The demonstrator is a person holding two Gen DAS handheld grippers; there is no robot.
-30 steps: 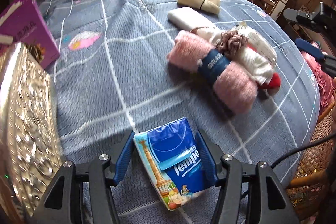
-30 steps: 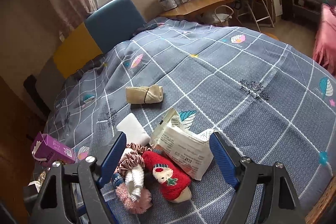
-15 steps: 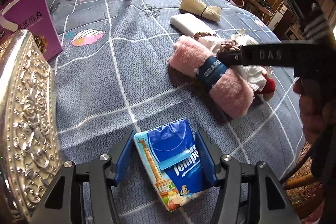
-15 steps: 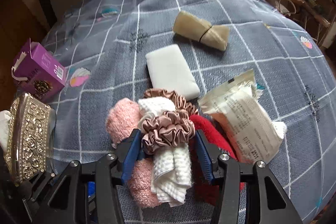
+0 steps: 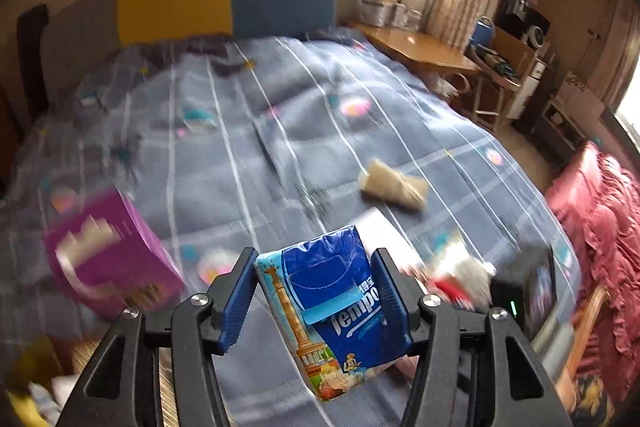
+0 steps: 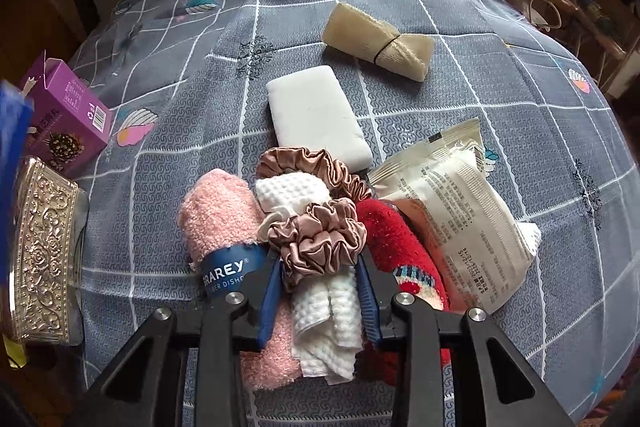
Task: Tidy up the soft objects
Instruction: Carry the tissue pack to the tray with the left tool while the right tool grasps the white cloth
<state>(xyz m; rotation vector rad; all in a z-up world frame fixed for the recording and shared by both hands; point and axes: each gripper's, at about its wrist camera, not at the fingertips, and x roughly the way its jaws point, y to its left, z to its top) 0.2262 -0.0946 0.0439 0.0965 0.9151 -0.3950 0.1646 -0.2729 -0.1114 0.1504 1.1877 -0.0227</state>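
The scrunchie point(image 6: 316, 241) and white cloth point(image 6: 332, 323) are pinched between the right gripper point(image 6: 320, 291) jaws, cloth lengthwise between them; the left gripper point(image 5: 316, 301) is clamped on the tissue pack point(image 5: 336, 311).

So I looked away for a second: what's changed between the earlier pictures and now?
The left gripper lifted the tissue pack off the bed. The right gripper came down and its jaws have just been closing on the white cloth wearing the scrunchie. The other things lie where they were.
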